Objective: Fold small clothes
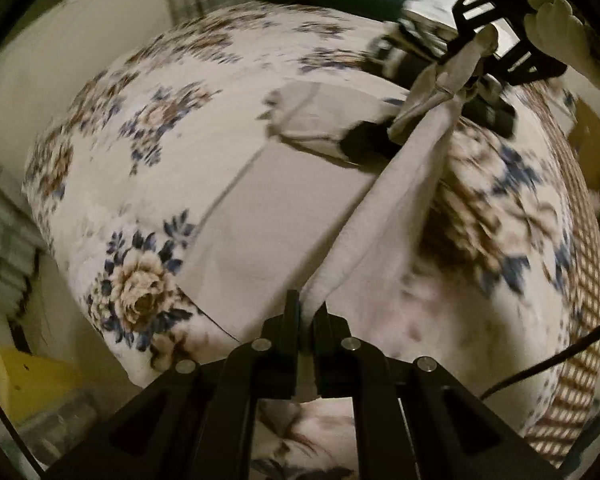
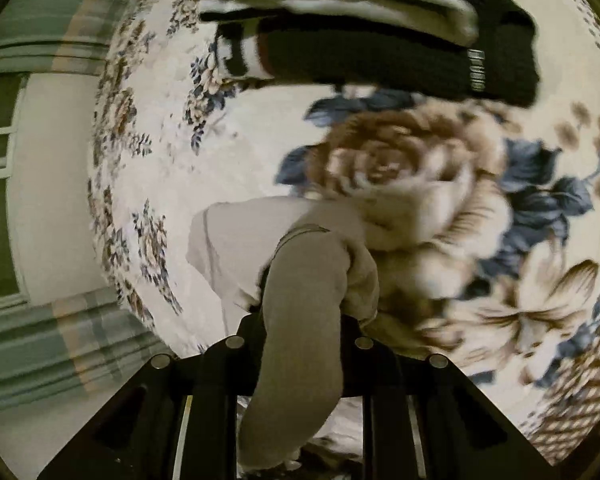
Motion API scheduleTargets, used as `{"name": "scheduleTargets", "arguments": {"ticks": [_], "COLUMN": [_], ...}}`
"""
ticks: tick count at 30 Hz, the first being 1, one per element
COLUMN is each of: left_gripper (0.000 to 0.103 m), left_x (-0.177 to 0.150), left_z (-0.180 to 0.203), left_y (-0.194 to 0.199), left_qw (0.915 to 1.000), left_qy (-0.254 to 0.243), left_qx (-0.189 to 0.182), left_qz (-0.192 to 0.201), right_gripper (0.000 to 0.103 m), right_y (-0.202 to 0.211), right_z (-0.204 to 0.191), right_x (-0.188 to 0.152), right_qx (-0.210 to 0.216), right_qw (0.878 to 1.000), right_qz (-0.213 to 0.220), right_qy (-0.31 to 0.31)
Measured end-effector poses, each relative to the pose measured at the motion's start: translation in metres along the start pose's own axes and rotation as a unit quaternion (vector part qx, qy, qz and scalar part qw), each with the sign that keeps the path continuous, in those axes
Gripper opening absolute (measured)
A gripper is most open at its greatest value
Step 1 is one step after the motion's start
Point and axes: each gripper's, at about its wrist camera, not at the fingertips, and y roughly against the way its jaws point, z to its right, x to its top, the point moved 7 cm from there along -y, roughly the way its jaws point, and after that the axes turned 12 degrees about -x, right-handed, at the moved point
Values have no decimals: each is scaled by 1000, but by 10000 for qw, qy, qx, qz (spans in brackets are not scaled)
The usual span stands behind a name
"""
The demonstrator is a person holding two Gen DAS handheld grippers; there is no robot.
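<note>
Left wrist view shows a pale grey garment (image 1: 284,200) spread partly flat on a bed covered by a floral blanket (image 1: 140,292), with one edge lifted into a taut band that runs from the lower middle of the picture up toward the top right. The left gripper (image 1: 308,312) has its two black fingers pinched close together on the near end of that raised band. At the far end, the right gripper (image 1: 488,40) clamps the bunched cloth, and a light-gloved hand (image 1: 560,20) holds it from behind. The rest of the garment lies on the blanket to the left of the band, a seam crossing it.

Right wrist view has the same grey cloth (image 2: 300,320) draped over and between the right gripper's fingers (image 2: 364,344), hiding the gap between them; the fabric hangs down past the gripper body. More of the garment lies on the blanket just beyond. Farther off, near the top of this view, sits a stack of dark and striped folded clothes (image 2: 380,60), well apart from the grey piece. Plaid curtains (image 2: 40,40) hang at the left beside the bed. Both views are motion-blurred.
</note>
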Motion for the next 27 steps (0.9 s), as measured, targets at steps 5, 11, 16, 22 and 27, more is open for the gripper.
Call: {"name": "scheduleTargets", "arguments": {"ticks": [5,11,16,22,27], "left_gripper": [3,4,8,61,68], "left_x": [9,2,-11,-9,3], "left_z": [-65,-119,-143,-163,-170], "left_y": [-21,-56,-74,-49,-35], "left_qw": [9965,9871,9759,9668,9672], "left_qy": [810,1514,1971,2386,2399], "left_qx": [-174,-369,-659,-687,-660], "left_qz": [-69,-359,-667,-610,-516], "right_gripper": [21,22,58,77,84], "right_y": [-34,-112,-166,-116,-57], "right_z": [-85,-179,-225,-242,-199], "right_x": [14,23,16,5,-8], "right_qx": [-548,-1515,-1870,-1152,-1168], "right_qw": [9982,9848,9711,9788,9730], "right_qz": [-106,-396,-972,-459,340], "right_qy": [235,748,1120,1629,1963]}}
